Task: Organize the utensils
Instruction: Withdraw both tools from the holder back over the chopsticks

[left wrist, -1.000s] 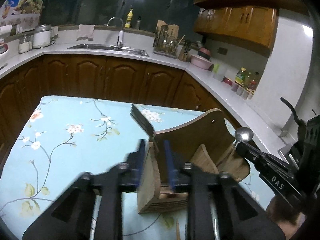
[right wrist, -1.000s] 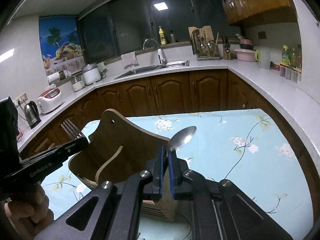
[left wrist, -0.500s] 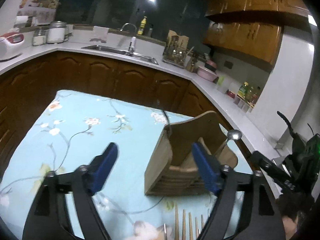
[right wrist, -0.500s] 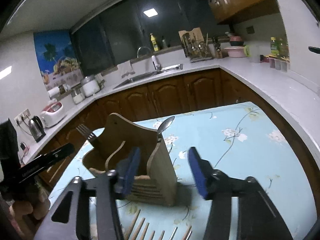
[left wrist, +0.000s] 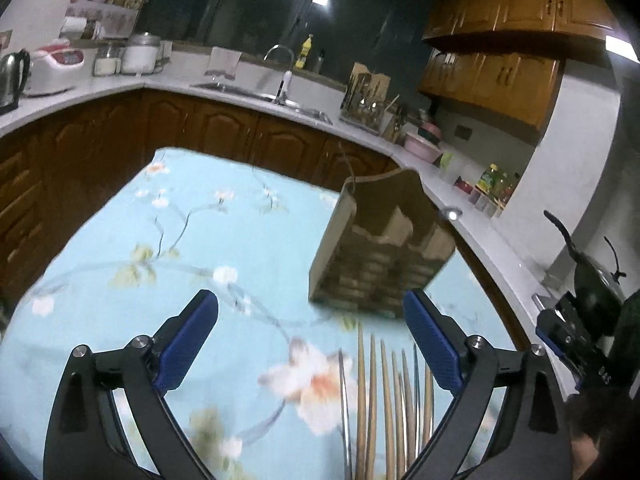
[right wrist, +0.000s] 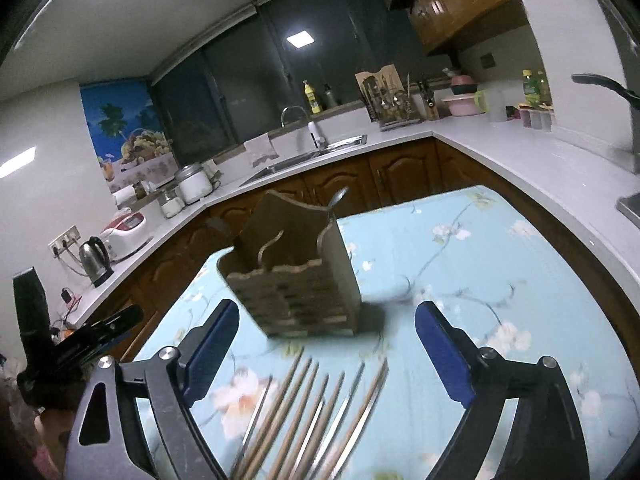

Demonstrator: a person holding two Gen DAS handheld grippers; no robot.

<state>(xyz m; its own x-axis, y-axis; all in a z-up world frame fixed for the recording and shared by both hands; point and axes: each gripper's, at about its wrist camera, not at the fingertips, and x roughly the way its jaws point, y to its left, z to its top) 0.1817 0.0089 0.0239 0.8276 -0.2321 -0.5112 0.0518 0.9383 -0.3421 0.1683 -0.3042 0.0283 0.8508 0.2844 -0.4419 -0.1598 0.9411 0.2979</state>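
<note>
A wooden utensil holder [left wrist: 380, 248] [right wrist: 296, 276] stands on the blue floral tablecloth [left wrist: 168, 256]. A spoon [right wrist: 338, 200] stands in its right side, its bowl also showing in the left wrist view [left wrist: 452, 214]. A fork [left wrist: 347, 168] stands in the holder's left side. Several wooden chopsticks and metal utensils [left wrist: 384, 400] [right wrist: 316, 412] lie on the cloth in front of the holder. My left gripper [left wrist: 312, 344] is open and empty, above the chopsticks. My right gripper [right wrist: 326, 344] is open and empty, also above them.
White countertops [right wrist: 500, 140] with brown cabinets wrap around the table. A sink [left wrist: 264, 94], a dish rack [right wrist: 390, 100], a kettle [right wrist: 94, 258] and a rice cooker [right wrist: 126, 230] stand on them. The other gripper shows at each view's edge [left wrist: 580, 344] [right wrist: 80, 340].
Both grippers opened, letting go of the fork and the spoon in the holder. They then drew back toward me, bringing the chopsticks on the cloth into view.
</note>
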